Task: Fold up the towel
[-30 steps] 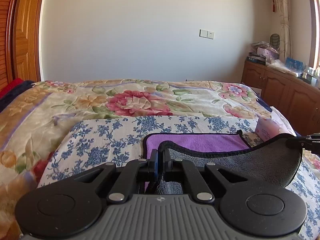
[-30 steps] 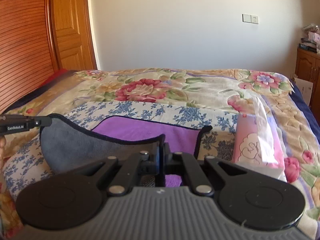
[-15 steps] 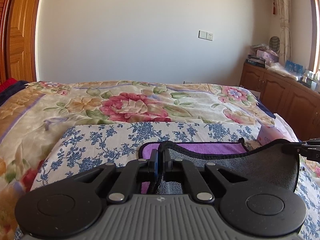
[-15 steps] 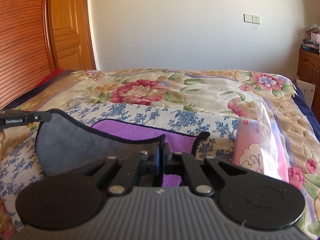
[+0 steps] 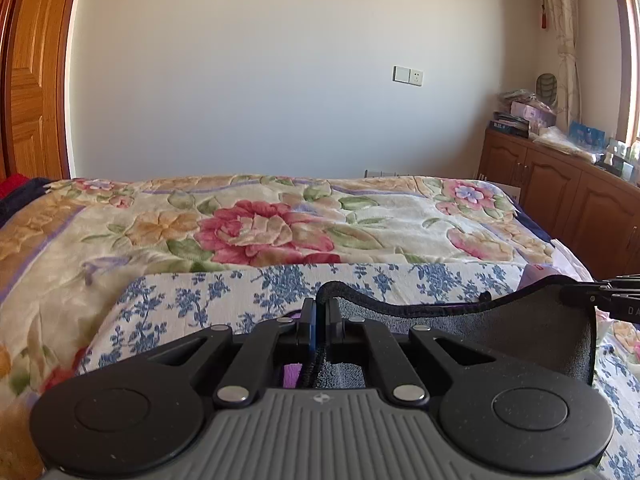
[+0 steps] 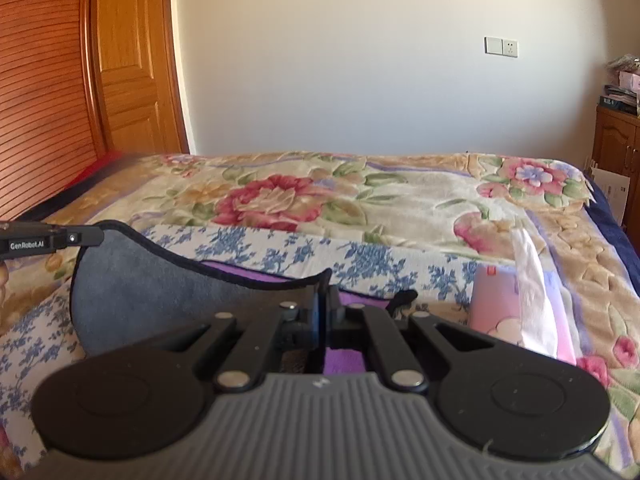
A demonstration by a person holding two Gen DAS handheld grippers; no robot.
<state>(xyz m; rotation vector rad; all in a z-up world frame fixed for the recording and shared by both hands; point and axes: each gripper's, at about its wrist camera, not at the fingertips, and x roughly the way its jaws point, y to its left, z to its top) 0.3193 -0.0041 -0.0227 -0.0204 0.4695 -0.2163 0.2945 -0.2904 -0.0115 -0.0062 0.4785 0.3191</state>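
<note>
The towel [image 5: 500,332] is grey on one side and purple on the other, with a dark hem, and lies on a blue-flowered cloth [image 5: 224,292] on the bed. My left gripper [image 5: 320,312] is shut on one near corner of the towel. My right gripper [image 6: 323,300] is shut on the other near corner. The lifted grey flap [image 6: 144,296] hangs between them above the purple side [image 6: 256,276]. Each gripper's tip shows in the other's view: the right one [image 5: 600,296] and the left one [image 6: 52,240].
A floral quilt [image 5: 280,224] covers the bed beyond the cloth. A pink tissue pack [image 6: 508,304] lies just right of the towel. A wooden cabinet [image 5: 560,192] with clutter stands at the right, a wooden door [image 6: 132,64] at the left.
Both grippers have carried the towel's near edge up and forward toward the far edge. The grey flap now hides most of the purple side.
</note>
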